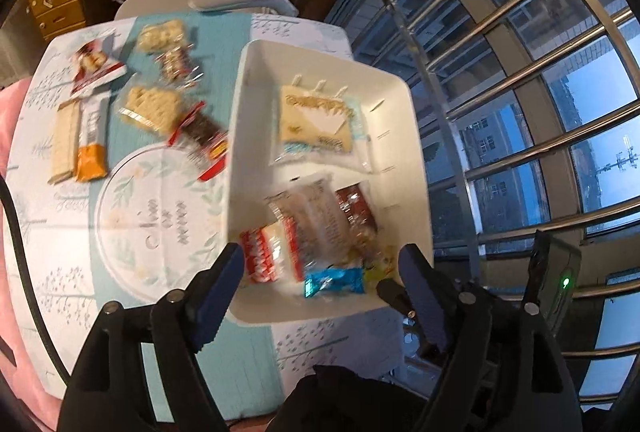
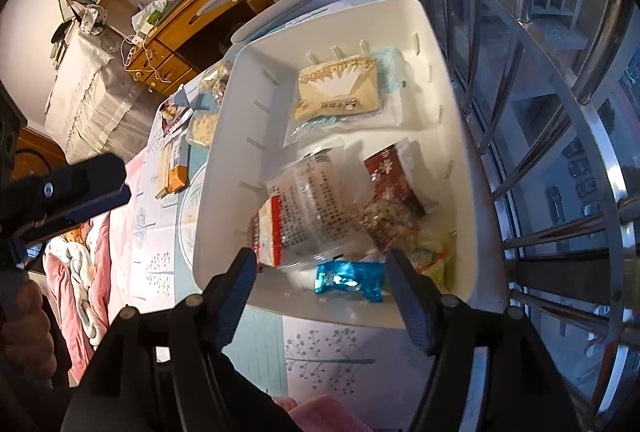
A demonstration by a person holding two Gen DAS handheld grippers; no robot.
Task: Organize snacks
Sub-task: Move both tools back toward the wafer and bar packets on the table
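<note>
Snacks (image 1: pixel 156 108) on the tablecloth (image 1: pixel 60 244) look light, crinkly and crushable, so I'd pinch wrapper edges; left gripper (image 1: pixel 320 268) and right gripper (image 2: pixel 320 272) both gape empty over the white bin (image 1: pixel 236 136).

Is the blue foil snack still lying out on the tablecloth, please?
No, the blue foil snack lies inside the white bin.

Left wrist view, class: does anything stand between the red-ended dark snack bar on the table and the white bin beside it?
Nothing visible does. The snack bar lies right against the white bin's outer wall; only that wall separates it from inside.
</note>
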